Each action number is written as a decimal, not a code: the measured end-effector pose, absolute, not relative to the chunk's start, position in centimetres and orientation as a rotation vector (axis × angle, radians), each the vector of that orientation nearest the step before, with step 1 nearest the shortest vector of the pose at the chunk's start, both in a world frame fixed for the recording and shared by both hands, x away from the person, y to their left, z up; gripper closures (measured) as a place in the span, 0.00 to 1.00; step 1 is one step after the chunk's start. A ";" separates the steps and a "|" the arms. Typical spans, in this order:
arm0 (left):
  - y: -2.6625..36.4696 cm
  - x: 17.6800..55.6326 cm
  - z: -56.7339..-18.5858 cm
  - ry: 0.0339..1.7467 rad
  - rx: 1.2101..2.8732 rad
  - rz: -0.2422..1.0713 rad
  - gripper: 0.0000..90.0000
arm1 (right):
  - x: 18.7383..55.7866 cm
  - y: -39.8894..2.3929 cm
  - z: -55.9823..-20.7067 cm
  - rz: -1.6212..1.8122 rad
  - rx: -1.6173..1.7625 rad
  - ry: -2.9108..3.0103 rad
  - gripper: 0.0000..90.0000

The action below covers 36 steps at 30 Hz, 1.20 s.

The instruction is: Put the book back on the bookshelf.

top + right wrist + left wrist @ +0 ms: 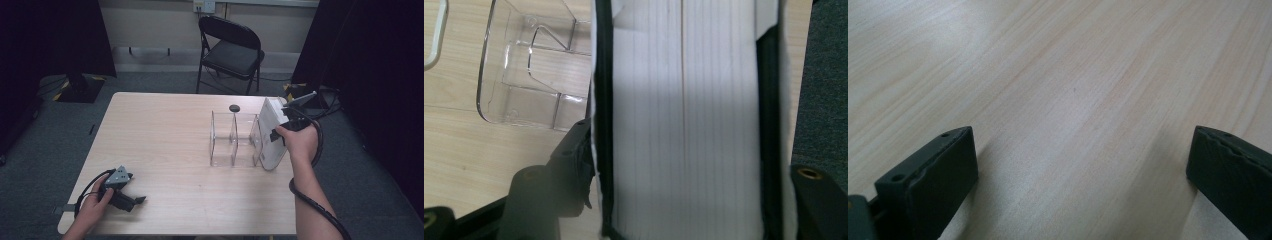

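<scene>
A thick white book (271,135) with dark cover edges stands slightly tilted at the right end of a clear plastic rack (234,140) near the table's right edge. My right gripper (279,134) reaches in from the right and is shut on the book. In the right gripper view the book (684,120) spans the space between both jaws, and the rack (529,70) lies just to its left. At the front left of the table my left gripper (136,202) rests low, open, with bare wood between its jaws (1083,165).
A small dark round object (234,108) lies on the wooden table (160,140) behind the rack. A black folding chair (231,50) stands beyond the far edge. Dark curtains hang at both sides, and grey carpet surrounds the table.
</scene>
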<state>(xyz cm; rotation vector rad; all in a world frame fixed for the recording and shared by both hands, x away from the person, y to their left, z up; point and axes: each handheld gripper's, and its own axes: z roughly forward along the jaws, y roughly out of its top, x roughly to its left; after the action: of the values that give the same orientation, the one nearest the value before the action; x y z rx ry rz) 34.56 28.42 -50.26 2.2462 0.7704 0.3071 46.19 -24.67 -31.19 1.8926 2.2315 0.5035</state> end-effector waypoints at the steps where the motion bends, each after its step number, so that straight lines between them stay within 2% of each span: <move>1: 28.4 34.6 -50.3 0.771 2.246 0.307 0.00 | 46.1 -24.7 -31.2 0.500 1.888 2.236 0.41; 36: 28.4 34.6 -50.3 0.771 2.245 0.307 0.00 | 44.4 -24.8 -31.4 0.457 1.863 2.283 0.37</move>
<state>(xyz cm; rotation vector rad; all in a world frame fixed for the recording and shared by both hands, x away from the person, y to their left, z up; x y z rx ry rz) 34.56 28.42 -50.26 2.2455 0.7708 0.3065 44.38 -24.78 -31.38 1.8631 2.2834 0.4575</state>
